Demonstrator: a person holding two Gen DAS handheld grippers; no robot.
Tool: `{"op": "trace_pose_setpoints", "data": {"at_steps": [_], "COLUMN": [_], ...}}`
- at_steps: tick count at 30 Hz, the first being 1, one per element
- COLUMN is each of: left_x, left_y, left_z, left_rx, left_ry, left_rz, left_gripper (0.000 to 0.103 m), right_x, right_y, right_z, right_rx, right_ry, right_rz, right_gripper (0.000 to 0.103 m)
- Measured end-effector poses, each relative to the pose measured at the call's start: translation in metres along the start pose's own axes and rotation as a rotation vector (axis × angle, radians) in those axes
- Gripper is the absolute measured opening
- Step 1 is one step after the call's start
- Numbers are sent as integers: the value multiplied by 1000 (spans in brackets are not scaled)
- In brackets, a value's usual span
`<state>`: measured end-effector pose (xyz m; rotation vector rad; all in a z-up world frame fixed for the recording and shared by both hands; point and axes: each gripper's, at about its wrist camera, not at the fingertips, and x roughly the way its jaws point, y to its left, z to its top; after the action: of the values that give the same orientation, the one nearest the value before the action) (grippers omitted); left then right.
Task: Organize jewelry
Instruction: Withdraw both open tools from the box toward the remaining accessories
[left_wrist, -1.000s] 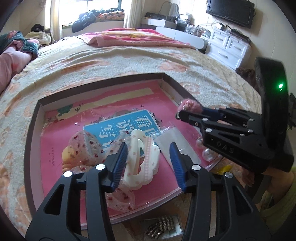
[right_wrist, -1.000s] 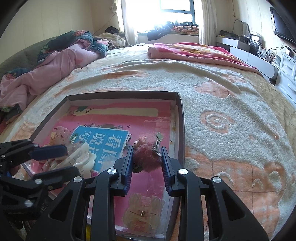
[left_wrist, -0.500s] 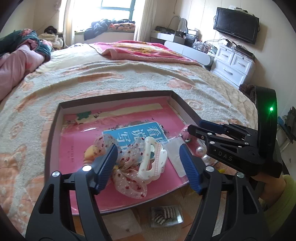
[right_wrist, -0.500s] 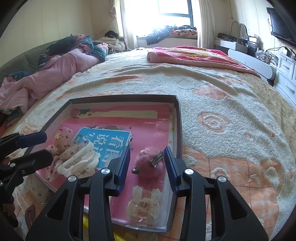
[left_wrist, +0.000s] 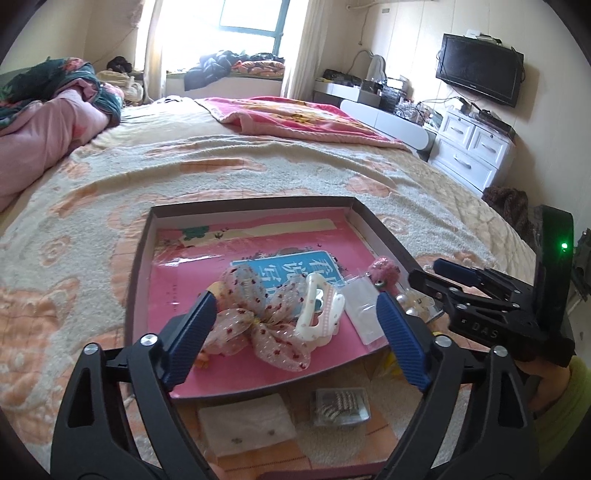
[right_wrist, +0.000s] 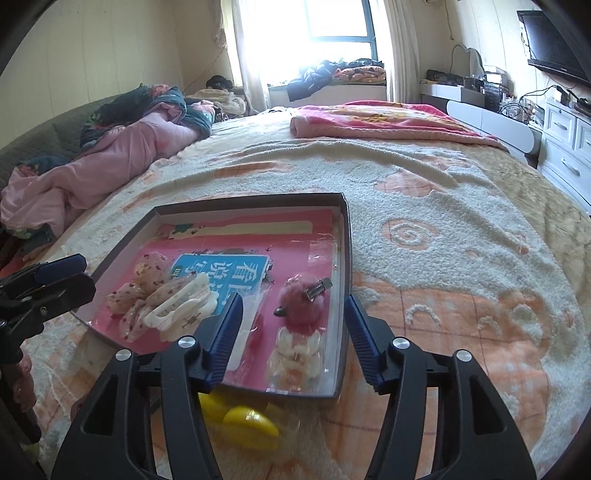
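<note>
The left gripper (left_wrist: 291, 334) stood wide open with nothing held; its jaws had just been opening, and the white hair claw (left_wrist: 319, 314) and the dotted bow (left_wrist: 258, 325) lay loose on the floor of the box between and beyond the blue pads (left_wrist: 188, 341), touched by neither. That looked like a release: both pieces sat flat where they had been set down, the claw resting against the bow, so they needed no support.

The right gripper (right_wrist: 291, 334) was also parted and empty, its jaws likewise just opened. The fuzzy pink clip (right_wrist: 303, 302) lay in the box ahead of it, clear of both pads, with the clear claw clip (right_wrist: 295, 356) just nearer, both close to the box's right wall (right_wrist: 345, 280). Placing them by that wall likely kept them apart from the bow and white claw on the other side.

The box (left_wrist: 140, 280) was shallow with a low dark rim, sitting on the blanket (right_wrist: 461, 258) near the bed's edge. A pink booklet (left_wrist: 258, 254) lined its floor, and the far half was bare, which left room for more pieces. Its near rim lay just under both grippers, so any reach into the box would probably need to clear that edge first. Outside it, a small packet of clips (left_wrist: 340, 406) and a white card (left_wrist: 247, 428) lay on the blanket in the left view, and something yellow (right_wrist: 249, 424) in the right view; I judged these not yet sorted. To the right the blanket was open and flat.
</note>
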<state>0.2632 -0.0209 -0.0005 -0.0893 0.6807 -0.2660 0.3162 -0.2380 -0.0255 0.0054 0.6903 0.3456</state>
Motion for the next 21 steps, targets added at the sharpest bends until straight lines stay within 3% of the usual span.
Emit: {"op": "trace_pose_setpoints", "data": {"at_steps": [5,10,21], "left_x": [-12,-21,-41], "left_y": [7,12,19], "left_z": [-5,-8,-24], "left_rx": [-20,-38,-58], "left_ry": [-19,-26,-34], "left_rz": [12,24,34], "left_gripper": [91,92,92], "right_x": [-13,-26,-48], "right_y": [9,19,33], "right_z": [-7,-13,-29], "right_rx": [-12,-23,-44], "right_ry": [-13,-27,-19], "right_rz": [5,22,33], "right_gripper": [65,70,71]}}
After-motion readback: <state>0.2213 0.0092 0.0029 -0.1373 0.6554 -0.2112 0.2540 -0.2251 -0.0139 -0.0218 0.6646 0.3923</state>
